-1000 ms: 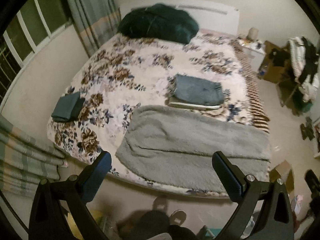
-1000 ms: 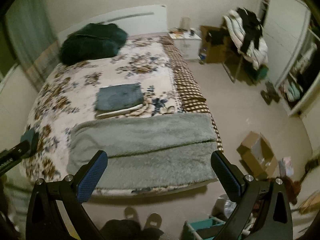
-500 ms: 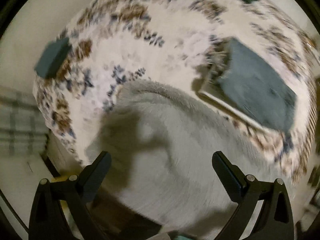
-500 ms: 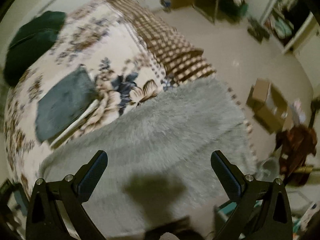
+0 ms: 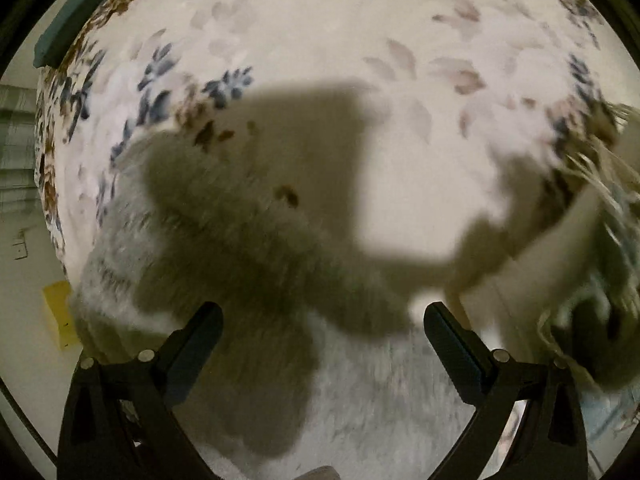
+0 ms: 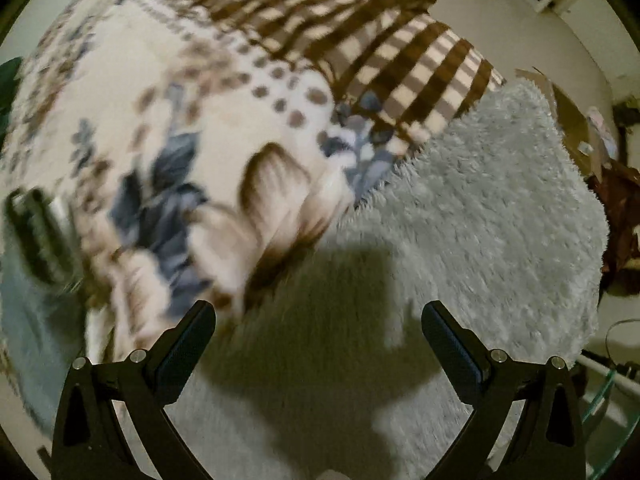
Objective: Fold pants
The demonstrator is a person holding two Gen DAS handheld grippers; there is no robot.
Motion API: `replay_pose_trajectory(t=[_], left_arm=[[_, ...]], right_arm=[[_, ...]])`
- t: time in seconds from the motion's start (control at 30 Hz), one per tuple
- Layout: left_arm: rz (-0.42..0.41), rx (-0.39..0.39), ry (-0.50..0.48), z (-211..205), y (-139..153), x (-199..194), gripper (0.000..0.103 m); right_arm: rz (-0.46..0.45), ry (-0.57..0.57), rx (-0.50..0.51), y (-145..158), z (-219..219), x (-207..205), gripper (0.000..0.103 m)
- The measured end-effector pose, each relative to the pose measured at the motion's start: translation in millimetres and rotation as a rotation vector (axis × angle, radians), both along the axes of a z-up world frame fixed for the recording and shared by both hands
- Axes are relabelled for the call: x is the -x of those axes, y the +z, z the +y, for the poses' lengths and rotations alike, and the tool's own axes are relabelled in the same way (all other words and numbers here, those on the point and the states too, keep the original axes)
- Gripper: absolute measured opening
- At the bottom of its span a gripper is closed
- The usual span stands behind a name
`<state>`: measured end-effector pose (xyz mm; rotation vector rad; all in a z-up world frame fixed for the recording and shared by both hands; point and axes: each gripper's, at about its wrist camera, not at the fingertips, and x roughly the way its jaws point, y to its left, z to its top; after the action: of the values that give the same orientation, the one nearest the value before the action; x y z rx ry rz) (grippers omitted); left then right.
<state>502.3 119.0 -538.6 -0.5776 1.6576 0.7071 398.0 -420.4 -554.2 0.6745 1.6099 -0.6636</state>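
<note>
Fluffy grey pants (image 6: 480, 220) spread flat on floral blanket (image 5: 320, 60); left gripper (image 5: 322, 320), right gripper (image 6: 318, 318) wide apart, empty.

Fleece (image 6: 480, 220) on bedspread (image 6: 160, 92) (near edge).

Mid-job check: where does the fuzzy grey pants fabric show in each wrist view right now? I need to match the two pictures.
Left wrist: the grey pants fill the lower part of the picture, under an open left gripper, partly in shadow.
Right wrist: the grey pants spread across the right and lower part, beneath an open right gripper.
Shared landmark: the floral bedspread, just beyond the fabric's far edge.
</note>
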Motion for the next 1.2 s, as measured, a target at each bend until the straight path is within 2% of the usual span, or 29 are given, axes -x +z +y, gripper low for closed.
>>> replay_pose_trajectory(t=[0.03,0.07,0.1,0.13,0.17,0.2,0.27,0.3,0.37,0.47,0.6,0.67,0.7,0.73,0.8,0.93,1.07,1.2], left_arm=[[-0.007,-0.011,-0.006,-2,-1,-2,0.091],[-0.012,-0.02,-0.013,-3,-1,-4,0.077],[-0.015,-0.029,-0.02,-5,-1,-4,0.068],[-0.027,-0.028,-0.023,-8,0,-3,0.047],[-0.037,-0.027,-0.022,-9,2,-1,0.037],[-0.051,-0.029,-0.021,-11,6,2,0.026],[-0.105,-0.039,-0.023,-12,21,9,0.011],[-0.133,-0.035,-0.025,-13,30,15,0.01],[-0.187,-0.023,-0.028,-15,51,29,0.007],[-0.246,-0.02,-0.052,-23,87,54,0.007],[-0.334,-0.019,-0.071,-33,146,110,0.007],[-0.37,-0.011,-0.062,-12,151,144,0.007],[-0.385,-0.015,-0.063,-11,165,165,0.007],[-0.393,-0.012,-0.06,5,158,175,0.007],[-0.395,-0.004,-0.059,12,163,205,0.007],[-0.333,-0.017,-0.079,19,144,262,0.007],[-0.246,-0.021,-0.052,27,106,314,0.007],[-0.159,-0.047,-0.037,36,51,342,0.007]], right_arm=[[0.012,-0.012,0.009,-8,-2,-1,0.103],[0.018,-0.022,0.012,-15,-3,-3,0.1],[0.02,-0.027,0.011,-20,-4,-4,0.097],[0.023,-0.027,0.014,-23,-5,-6,0.085],[0.026,-0.021,0.022,-26,-7,-7,0.07],[0.024,-0.013,0.031,-27,-8,-7,0.062],[0.001,-0.004,0.045,-21,-12,-6,0.021],[-0.017,0.001,0.051,-14,-15,-4,0.012],[-0.051,0.007,0.062,-2,-17,-2,0.006],[-0.122,0.027,0.048,21,-18,8,0.005],[-0.198,0.052,0.023,65,-20,40,0.005],[-0.222,0.043,-0.005,92,-29,68,0.005],[-0.23,0.037,-0.018,103,-34,84,0.005],[-0.238,0.032,-0.029,113,-38,102,0.005],[-0.245,0.028,-0.048,129,-45,138,0.005],[-0.211,0.056,-0.066,156,-52,214,0.005],[-0.114,0.087,-0.068,142,-54,279,0.005],[-0.023,0.102,-0.052,105,-57,321,0.005]])
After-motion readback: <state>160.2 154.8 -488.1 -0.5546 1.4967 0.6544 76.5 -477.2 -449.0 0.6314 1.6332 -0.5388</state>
